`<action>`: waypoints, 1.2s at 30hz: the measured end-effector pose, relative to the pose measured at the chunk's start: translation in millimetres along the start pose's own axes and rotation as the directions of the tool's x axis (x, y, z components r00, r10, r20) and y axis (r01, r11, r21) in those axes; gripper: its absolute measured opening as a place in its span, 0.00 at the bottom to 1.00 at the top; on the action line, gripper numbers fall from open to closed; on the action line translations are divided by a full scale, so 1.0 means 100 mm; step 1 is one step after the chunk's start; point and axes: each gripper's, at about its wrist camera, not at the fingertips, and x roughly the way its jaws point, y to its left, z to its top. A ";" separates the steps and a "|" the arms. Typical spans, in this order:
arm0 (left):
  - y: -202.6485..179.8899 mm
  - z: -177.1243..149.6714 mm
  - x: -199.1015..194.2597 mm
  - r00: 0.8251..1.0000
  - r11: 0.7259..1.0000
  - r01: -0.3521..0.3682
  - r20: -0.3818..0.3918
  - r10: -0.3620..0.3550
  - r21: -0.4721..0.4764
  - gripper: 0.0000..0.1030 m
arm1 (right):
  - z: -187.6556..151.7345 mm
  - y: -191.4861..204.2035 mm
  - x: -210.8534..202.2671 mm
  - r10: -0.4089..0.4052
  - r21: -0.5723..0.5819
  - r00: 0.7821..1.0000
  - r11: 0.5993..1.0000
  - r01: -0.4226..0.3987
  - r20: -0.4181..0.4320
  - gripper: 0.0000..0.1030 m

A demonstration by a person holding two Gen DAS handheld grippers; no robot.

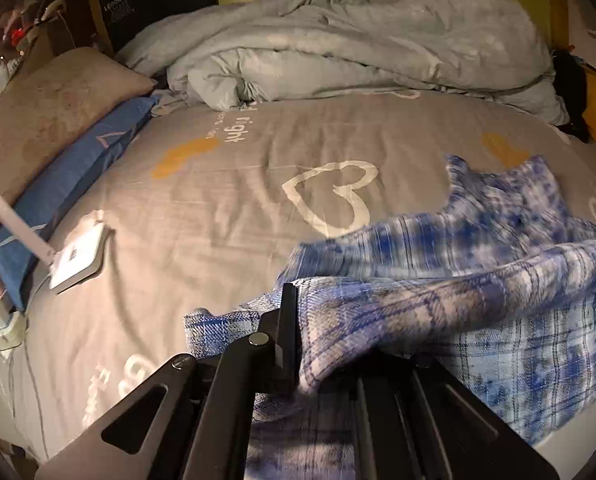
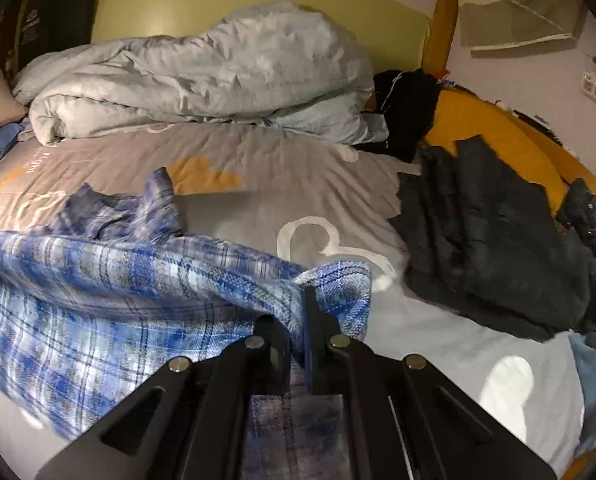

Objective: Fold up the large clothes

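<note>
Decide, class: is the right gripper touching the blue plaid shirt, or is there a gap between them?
Touching. The right wrist view shows the right gripper shut on a fold of the blue plaid shirt, the cloth pinched between its fingers.

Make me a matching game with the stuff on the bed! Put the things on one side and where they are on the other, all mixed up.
Things:
1. plaid shirt
2. grey duvet
3. dark clothes pile
4. white lamp base

Places:
A. bunched up at the far end of the bed
B. on the right part of the bed
C. pinched by both grippers' jaws
D. near the bed's left edge, beside the blue pillow

Pairs: 1-C, 2-A, 3-B, 4-D
</note>
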 end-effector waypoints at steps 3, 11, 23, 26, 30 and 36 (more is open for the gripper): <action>-0.08 0.04 0.22 1.000 1.000 -0.009 -0.023 0.010 0.024 0.06 | 0.05 0.05 0.22 -0.006 0.001 1.000 1.000 0.006 -0.027 0.03; 0.01 0.01 0.22 0.998 1.000 0.026 0.050 -0.026 0.002 0.33 | 0.17 0.08 0.37 0.043 0.043 0.999 0.998 -0.042 -0.031 0.04; 0.39 -0.23 -0.67 0.949 0.961 0.251 0.225 -0.221 -0.117 0.96 | 0.07 -0.36 -0.12 0.174 0.218 0.982 0.958 -0.186 0.074 1.00; 0.40 -0.34 -0.78 0.948 0.959 0.248 0.235 -0.212 -0.134 0.96 | -0.09 -0.54 -0.26 0.168 0.270 0.983 0.946 -0.182 0.074 1.00; 0.37 -0.55 -0.85 0.955 0.963 0.236 0.211 -0.206 -0.128 0.96 | -0.24 -0.65 -0.31 0.182 0.303 0.982 0.934 -0.187 0.047 1.00; 0.47 -0.78 -0.76 0.968 0.955 0.224 0.154 -0.196 -0.192 0.96 | -0.43 -0.61 -0.30 0.221 0.303 0.975 0.931 -0.202 -0.027 1.00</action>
